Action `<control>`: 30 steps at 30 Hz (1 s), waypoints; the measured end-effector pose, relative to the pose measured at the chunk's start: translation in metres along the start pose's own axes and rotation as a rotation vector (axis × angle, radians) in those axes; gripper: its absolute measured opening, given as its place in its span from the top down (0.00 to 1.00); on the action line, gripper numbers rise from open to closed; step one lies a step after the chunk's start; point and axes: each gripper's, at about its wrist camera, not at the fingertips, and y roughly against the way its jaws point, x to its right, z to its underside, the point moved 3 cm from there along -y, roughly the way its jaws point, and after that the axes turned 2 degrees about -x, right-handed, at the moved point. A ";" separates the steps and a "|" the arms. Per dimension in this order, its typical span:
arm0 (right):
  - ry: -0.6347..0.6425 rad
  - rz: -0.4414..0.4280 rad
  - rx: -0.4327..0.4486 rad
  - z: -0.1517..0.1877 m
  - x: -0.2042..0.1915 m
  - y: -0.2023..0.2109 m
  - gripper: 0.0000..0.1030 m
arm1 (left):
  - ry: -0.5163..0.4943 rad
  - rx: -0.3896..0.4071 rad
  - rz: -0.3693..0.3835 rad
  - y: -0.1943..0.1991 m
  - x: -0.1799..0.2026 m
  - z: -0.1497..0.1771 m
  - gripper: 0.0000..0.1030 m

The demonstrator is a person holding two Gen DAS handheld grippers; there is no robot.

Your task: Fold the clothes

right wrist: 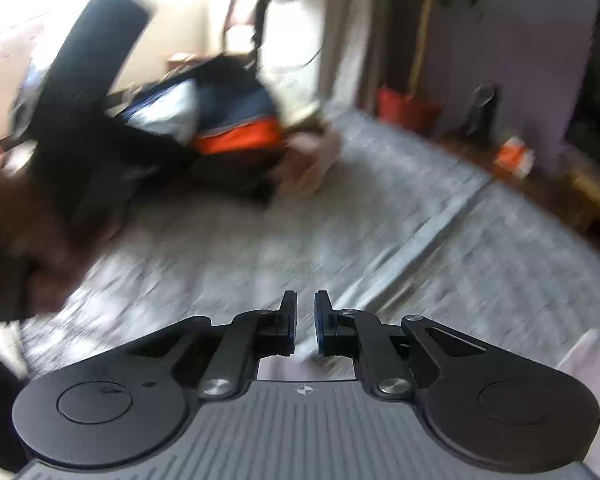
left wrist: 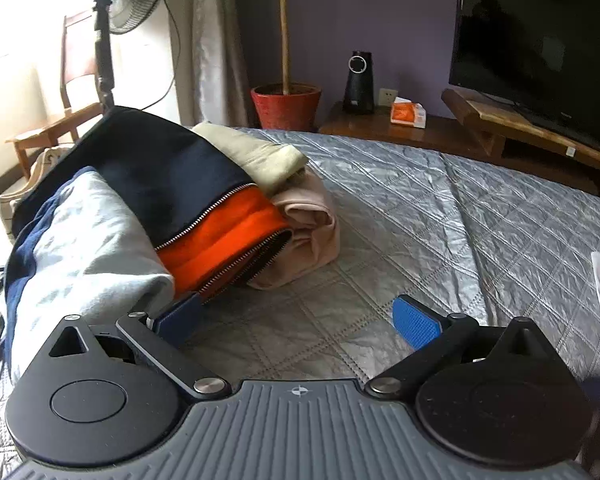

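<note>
A pile of folded clothes [left wrist: 172,208] lies on the left part of the bed [left wrist: 440,216], on its grey quilted cover. On top sits a navy and orange jacket [left wrist: 188,192] whose zipper runs from far left to near right, so its long axis slants toward the left gripper [left wrist: 296,320]. A grey and blue garment [left wrist: 88,240] hangs over its near left side; a beige piece [left wrist: 260,152] and a pink piece [left wrist: 308,220] lie beside it on the far right.

The left gripper's fingers [left wrist: 416,326] are spread wide with nothing between them. The left one touches or lies just under the near edge of the pile; the right one hangs over bare quilt.

The right wrist view is blurred. The right gripper [right wrist: 306,324] has its fingers nearly together, a narrow gap left, nothing held, well apart from the pile far to its left. Only this view shows the person's hand [right wrist: 32,248] on the other gripper's handle; only the left view shows the potted plant [left wrist: 286,104] and television [left wrist: 540,48] clearly.
</note>
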 end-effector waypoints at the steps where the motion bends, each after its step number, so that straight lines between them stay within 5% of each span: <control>1: 0.008 0.004 0.001 0.000 0.000 0.000 0.90 | -0.002 -0.001 -0.001 0.000 0.000 0.000 0.01; 4: 0.053 -0.051 -0.043 0.009 -0.009 0.001 0.82 | -0.014 -0.002 0.000 0.000 0.002 0.000 0.01; 6: 0.083 -0.088 -0.073 0.015 -0.016 0.002 0.53 | -0.007 0.000 -0.002 0.000 0.001 -0.001 0.01; 7: 0.098 -0.106 -0.088 0.018 -0.019 0.003 0.31 | 0.001 0.000 -0.004 -0.001 0.000 -0.001 0.01; 8: 0.113 -0.125 -0.102 0.021 -0.022 0.003 0.25 | 0.010 0.001 -0.006 -0.001 -0.002 -0.002 0.01; 16: 0.154 -0.192 -0.152 0.018 -0.034 -0.024 0.32 | -0.014 -0.001 -0.011 -0.001 0.002 0.000 0.01; 19: 0.170 -0.190 -0.200 0.025 -0.034 -0.038 0.44 | -0.007 -0.008 -0.001 -0.002 0.001 0.000 0.01; 22: 0.125 -0.238 -0.192 0.033 -0.033 -0.035 0.87 | -0.015 -0.008 0.005 -0.002 0.003 0.000 0.01; 25: 0.077 -0.245 -0.175 0.030 -0.030 -0.033 0.96 | -0.019 -0.005 0.005 -0.002 0.004 0.001 0.01; 30: -0.023 -0.163 -0.087 0.013 -0.007 -0.030 0.96 | -0.008 -0.004 -0.002 -0.002 0.002 0.000 0.01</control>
